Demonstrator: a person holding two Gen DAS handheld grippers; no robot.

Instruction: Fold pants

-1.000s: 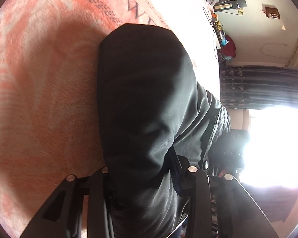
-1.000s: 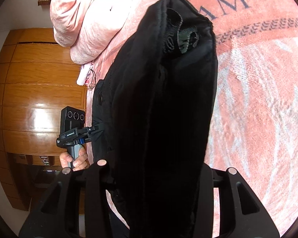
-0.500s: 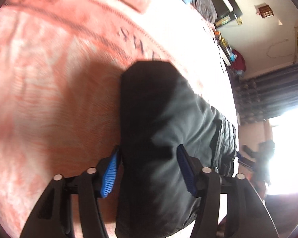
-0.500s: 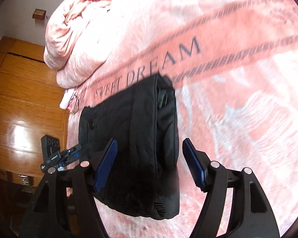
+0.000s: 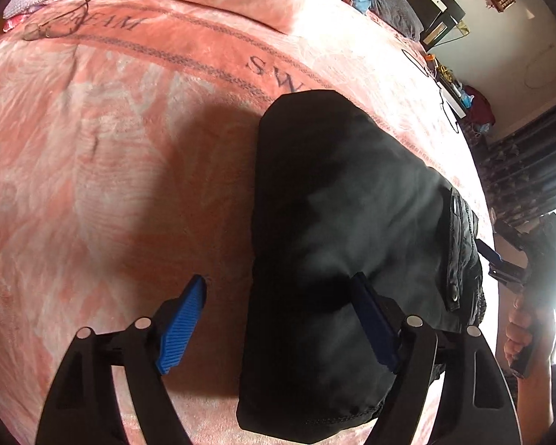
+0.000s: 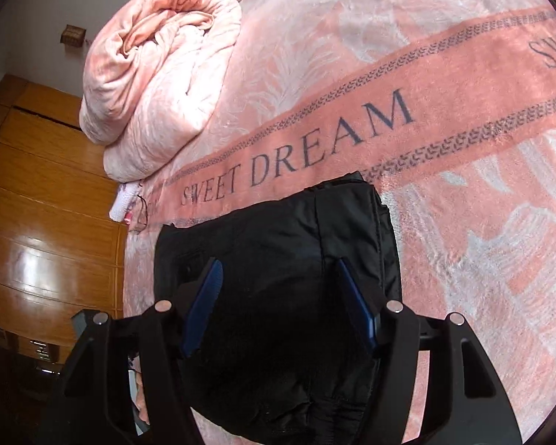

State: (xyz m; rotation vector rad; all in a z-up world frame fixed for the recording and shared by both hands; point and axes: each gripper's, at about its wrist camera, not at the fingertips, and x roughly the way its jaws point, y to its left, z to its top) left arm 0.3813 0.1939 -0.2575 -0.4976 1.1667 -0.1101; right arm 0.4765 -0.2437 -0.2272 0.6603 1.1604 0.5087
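Our left gripper (image 5: pixel 278 319) is opening, our right gripper (image 6: pixel 278 304) closing slightly – both released above the folded pants (image 5: pixel 337 222) near the bed (image 5: pixel 92 185) edge – a snagging finger could undo them.

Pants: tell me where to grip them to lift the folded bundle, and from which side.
Grip the pants at the near edge, one tool per corner, coming from the bed's near side. The bundle lies flat and stacked on the blanket, and its layered edges face the tools, so a pinch there should catch all layers.

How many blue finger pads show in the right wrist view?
2: one pad left of centre and one pad right of centre, both above the folded black pants. None looks hidden.
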